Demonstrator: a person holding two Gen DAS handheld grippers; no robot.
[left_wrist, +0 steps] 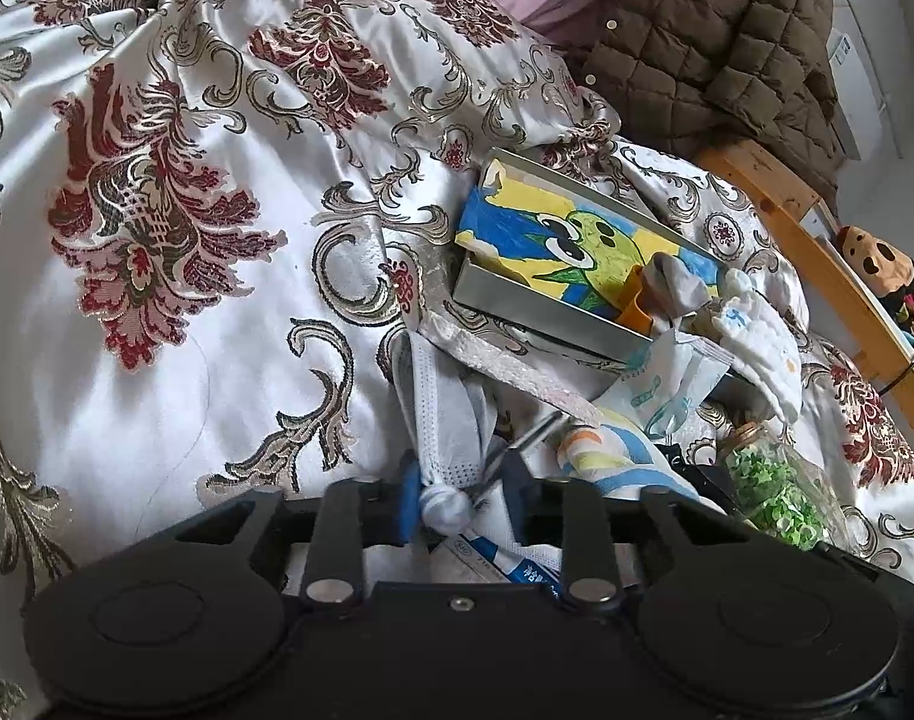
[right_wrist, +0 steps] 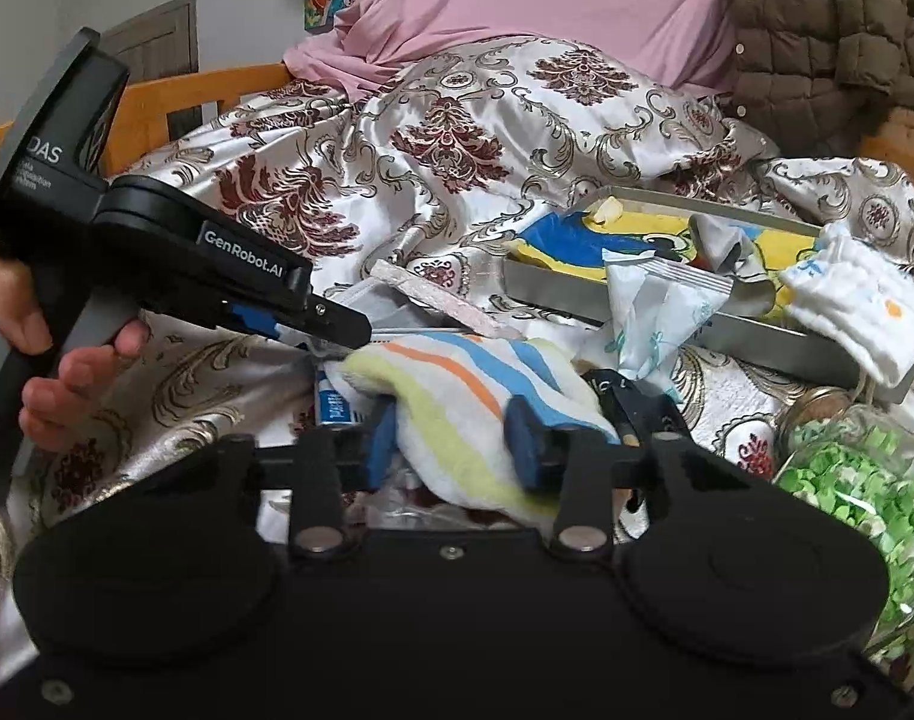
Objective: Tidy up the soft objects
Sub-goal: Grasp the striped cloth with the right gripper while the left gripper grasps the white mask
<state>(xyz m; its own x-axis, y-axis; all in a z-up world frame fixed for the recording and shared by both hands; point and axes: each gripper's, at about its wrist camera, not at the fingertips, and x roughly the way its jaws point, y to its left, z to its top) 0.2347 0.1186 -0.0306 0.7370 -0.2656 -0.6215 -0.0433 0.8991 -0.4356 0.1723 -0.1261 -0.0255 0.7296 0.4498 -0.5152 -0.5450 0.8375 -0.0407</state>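
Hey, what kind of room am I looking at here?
Most likely a bedroom: a satin floral bedspread lies rumpled inside a wooden bed frame, with a pink pillow and a brown quilted jacket at the head.

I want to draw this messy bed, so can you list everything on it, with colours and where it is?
Bedspread: one, white satin with dark red and gold flowers, covers the bed.
Tin tray: one, silver, right, lined with a blue-and-yellow drawing.
Striped towel: one, white with yellow, orange and blue stripes, front centre.
Face mask: one, white, left of the towel.
White cloth: one, over the tray's right end.
Jar: one, clear, full of green bits, front right.
Quilted jacket: one, brown, back right.
Pink cloth: one, at the back.
Left claw: black, shut on the face mask.
Right claw: black, shut on the striped towel.
Hand: one, holds the left claw's handle.
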